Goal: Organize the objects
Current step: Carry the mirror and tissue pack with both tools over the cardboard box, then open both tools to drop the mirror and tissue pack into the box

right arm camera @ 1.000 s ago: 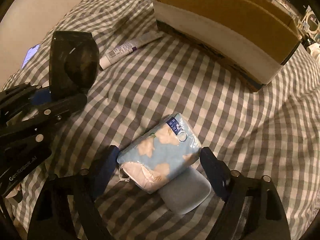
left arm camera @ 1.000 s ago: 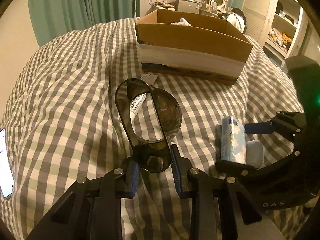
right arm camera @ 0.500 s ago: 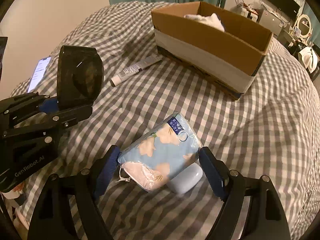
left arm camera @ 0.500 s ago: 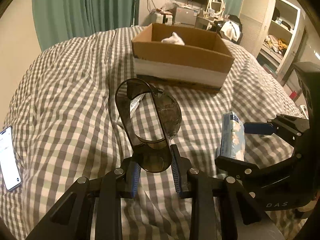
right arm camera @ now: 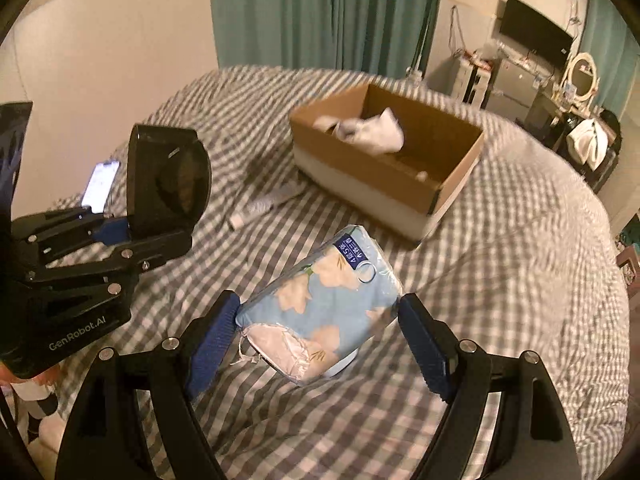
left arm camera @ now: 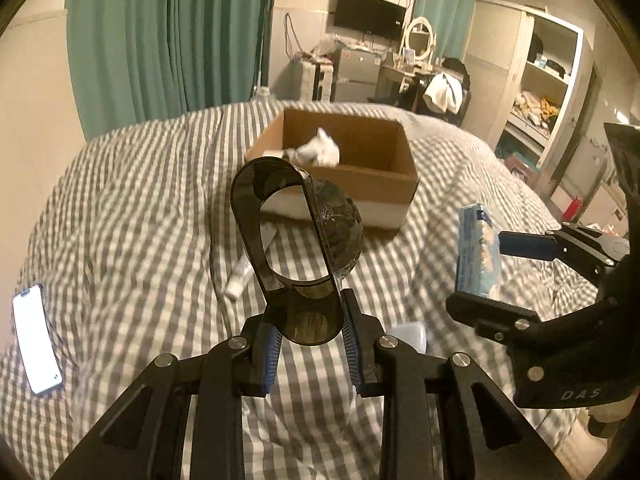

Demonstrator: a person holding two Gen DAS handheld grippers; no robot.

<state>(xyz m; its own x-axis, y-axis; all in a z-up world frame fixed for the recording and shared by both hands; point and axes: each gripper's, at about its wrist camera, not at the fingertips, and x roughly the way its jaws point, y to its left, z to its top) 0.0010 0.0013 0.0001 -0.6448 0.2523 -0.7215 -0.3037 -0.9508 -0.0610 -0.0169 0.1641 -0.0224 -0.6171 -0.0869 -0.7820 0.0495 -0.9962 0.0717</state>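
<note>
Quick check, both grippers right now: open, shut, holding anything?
Left gripper: shut on the dark plastic holder, lifted off the bed.
Right gripper: shut on the blue tissue pack, also lifted.

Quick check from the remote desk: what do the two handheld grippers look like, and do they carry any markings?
Both are black, angular linkage frames with silver screw heads and blue ribbed pads on the fingers. The left gripper carries white "GenRobot.AI" lettering on its body; the right gripper shows "DAS". No cables or sleeves are visible.
</note>
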